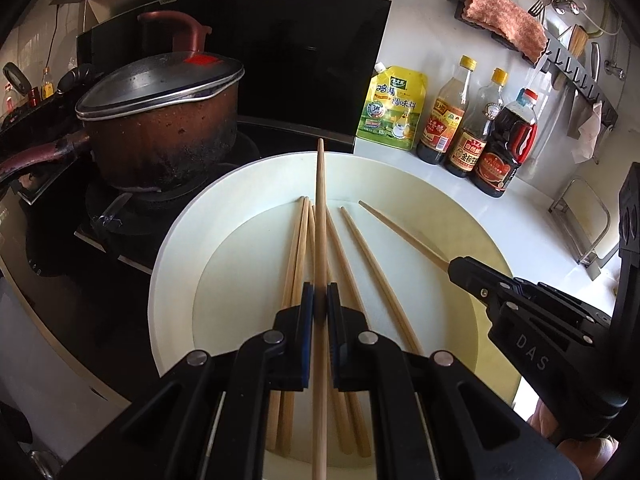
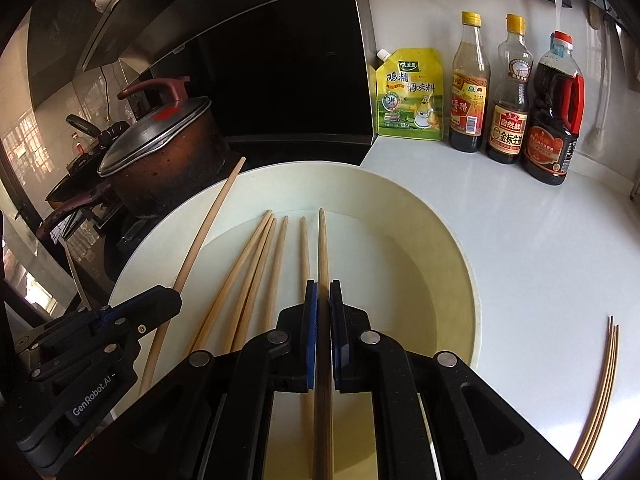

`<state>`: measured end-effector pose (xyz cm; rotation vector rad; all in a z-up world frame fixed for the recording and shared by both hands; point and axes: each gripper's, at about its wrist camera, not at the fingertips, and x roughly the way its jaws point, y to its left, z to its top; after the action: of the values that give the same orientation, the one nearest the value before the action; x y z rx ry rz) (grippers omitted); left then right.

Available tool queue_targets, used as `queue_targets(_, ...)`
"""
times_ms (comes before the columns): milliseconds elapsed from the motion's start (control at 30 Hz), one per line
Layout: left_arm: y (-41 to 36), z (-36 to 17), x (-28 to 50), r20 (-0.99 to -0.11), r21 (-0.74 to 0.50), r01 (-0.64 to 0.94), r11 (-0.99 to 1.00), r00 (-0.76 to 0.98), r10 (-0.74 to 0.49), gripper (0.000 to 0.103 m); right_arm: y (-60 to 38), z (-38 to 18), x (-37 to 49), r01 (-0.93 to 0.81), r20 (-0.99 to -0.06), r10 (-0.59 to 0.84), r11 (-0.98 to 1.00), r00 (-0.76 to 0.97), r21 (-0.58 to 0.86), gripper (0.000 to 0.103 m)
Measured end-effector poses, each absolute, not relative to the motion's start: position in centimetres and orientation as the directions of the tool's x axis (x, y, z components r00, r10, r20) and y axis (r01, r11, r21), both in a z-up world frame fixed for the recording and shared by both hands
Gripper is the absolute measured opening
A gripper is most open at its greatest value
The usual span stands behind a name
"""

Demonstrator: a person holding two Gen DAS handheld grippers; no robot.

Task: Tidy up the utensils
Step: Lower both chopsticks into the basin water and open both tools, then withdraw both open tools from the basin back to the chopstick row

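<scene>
My left gripper [image 1: 320,304] pinches one chopstick [image 1: 320,200] above the bowl [image 1: 176,248]; my right gripper [image 2: 323,300] clamps another chopstick [image 2: 322,240], both rear ends cut off below.

Your left gripper [image 1: 320,300] points forward and down, its blue pads pressed tight on a single chopstick [image 1: 320,208]. Your right gripper [image 2: 323,300] sits just beside it at a similar tilt, jaws likewise clamped on a chopstick [image 2: 322,240]. The two grippers are near each other, not touching.
</scene>
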<state>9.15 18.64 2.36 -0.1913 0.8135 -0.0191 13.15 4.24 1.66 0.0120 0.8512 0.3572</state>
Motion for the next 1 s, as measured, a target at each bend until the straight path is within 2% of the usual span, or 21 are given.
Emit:
queue_targets(267, 18.6, 1.6, 9.5, -0.731, -0.182, -0.059, 0.982, 0.675, -0.095, 0.008, 4.5, 0.4, 13.8, -0.305, -0.762, 0.307, 0.94, 0.57, 0.151, 0.007)
queue_targets(300, 18.7, 1.5, 9.5, -0.73, -0.185, -0.064, 0.981, 0.677, -0.094, 0.013, 4.5, 0.3, 13.8, -0.307, -0.766, 0.31, 0.939, 0.563, 0.154, 0.009)
queue_targets(333, 18.8, 1.5, 9.5, -0.73, -0.189, -0.069, 0.98, 0.677, -0.093, 0.026, 4.3, 0.3, 13.7, -0.304, -0.768, 0.309, 0.94, 0.561, 0.156, 0.018)
queue_targets(367, 19.0, 1.5, 9.4, -0.727, -0.195, -0.075, 0.978, 0.68, -0.093, 0.032, 4.2, 0.4, 13.6, -0.299, -0.763, 0.307, 0.942, 0.569, 0.155, 0.024)
queue_targets(400, 19.1, 1.5, 9.3, -0.723, -0.194, -0.081, 0.978, 0.685, -0.087, 0.044, 4.0, 0.5, 13.4, -0.295, -0.757, 0.303, 0.943, 0.579, 0.152, 0.024)
queue_targets(433, 19.2, 1.6, 9.2, -0.719, -0.191, -0.088, 0.978, 0.69, -0.079, 0.046, 3.8, 0.6, 13.3, -0.293, -0.755, 0.3, 0.944, 0.583, 0.148, 0.024)
queue_targets(600, 19.5, 1.9, 8.8, -0.715, -0.194, -0.096, 0.976, 0.695, -0.074, 0.046, 3.0, 1.2, 12.7, -0.285, -0.744, 0.304, 0.945, 0.595, 0.159, 0.024)
queue_targets(700, 19.5, 2.0, 8.5, -0.716, -0.19, -0.099, 0.977, 0.695, -0.068, 0.05, 2.6, 1.6, 12.2, -0.284, -0.739, 0.31, 0.944, 0.598, 0.166, 0.025)
queue_targets(1000, 19.9, 2.3, 7.3, -0.713, -0.199, -0.116, 0.973, 0.698, -0.063, 0.056, 1.4, 2.4, 10.4, -0.287, -0.721, 0.33, 0.94, 0.61, 0.187, 0.032)
